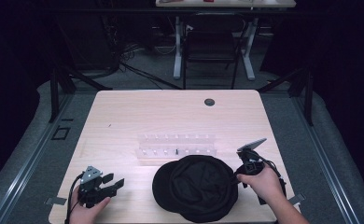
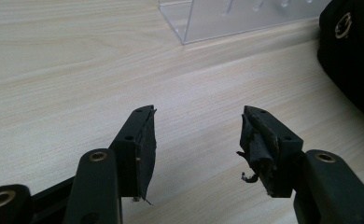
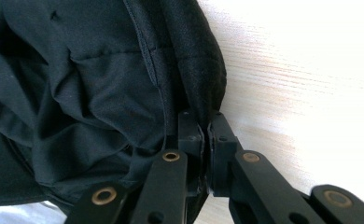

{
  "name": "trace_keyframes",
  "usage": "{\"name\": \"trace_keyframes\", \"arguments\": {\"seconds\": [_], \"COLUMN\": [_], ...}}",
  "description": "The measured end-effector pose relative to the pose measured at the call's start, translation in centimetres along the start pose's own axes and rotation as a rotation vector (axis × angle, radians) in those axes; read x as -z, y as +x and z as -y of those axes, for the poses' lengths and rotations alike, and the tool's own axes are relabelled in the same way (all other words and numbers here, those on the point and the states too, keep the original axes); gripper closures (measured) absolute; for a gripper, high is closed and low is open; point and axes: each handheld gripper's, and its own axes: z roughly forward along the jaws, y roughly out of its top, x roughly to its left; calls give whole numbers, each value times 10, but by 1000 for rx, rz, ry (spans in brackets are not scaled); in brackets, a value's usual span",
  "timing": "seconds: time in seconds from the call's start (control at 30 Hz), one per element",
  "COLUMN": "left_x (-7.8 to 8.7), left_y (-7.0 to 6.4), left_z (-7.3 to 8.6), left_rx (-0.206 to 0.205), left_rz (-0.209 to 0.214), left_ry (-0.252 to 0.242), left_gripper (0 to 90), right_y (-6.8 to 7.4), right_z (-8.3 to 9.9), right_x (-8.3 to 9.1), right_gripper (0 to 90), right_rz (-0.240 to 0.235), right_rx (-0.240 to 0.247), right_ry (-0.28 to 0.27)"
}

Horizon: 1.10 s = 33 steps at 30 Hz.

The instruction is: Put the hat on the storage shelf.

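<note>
At the table's near edge, right tool [image 1: 238,176] pinches the black cap's [image 1: 194,186] rim; left tool [image 1: 116,183] rests gaping.

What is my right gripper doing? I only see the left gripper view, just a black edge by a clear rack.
Observer: The right gripper is shut on the rim of a black hat.
Operator: Which way up is the hat?
Observer: Upside down, its lining facing up.
Operator: Anything on the rack?
Observer: The clear rack carries one small dark piece among its pegs.
</note>
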Motion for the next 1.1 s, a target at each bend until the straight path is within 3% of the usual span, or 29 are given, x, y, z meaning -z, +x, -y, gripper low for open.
{"name": "trace_keyframes", "arguments": {"seconds": [0.37, 0.47, 0.73, 0.83, 1.1], "left_x": [0, 0, 0, 0, 0], "left_y": [0, 0, 0, 0, 1], "left_z": [0, 0, 0, 0, 0], "left_rx": [2, 5, 4, 4, 4], "left_rz": [0, 4, 4, 3, 4], "left_ry": [3, -5, -3, -4, -6], "left_gripper": [457, 458, 460, 462, 464], "right_y": [1, 4, 14, 17, 23], "right_z": [-1, -1, -3, -3, -2], "right_x": [14, 19, 43, 47, 58], "right_gripper": [880, 880, 882, 882, 882], "right_rz": [-37, -74, -107, -112, -147], "right_rx": [5, -21, 14, -1, 0], "right_ry": [14, -15, -14, -35, -23]}}
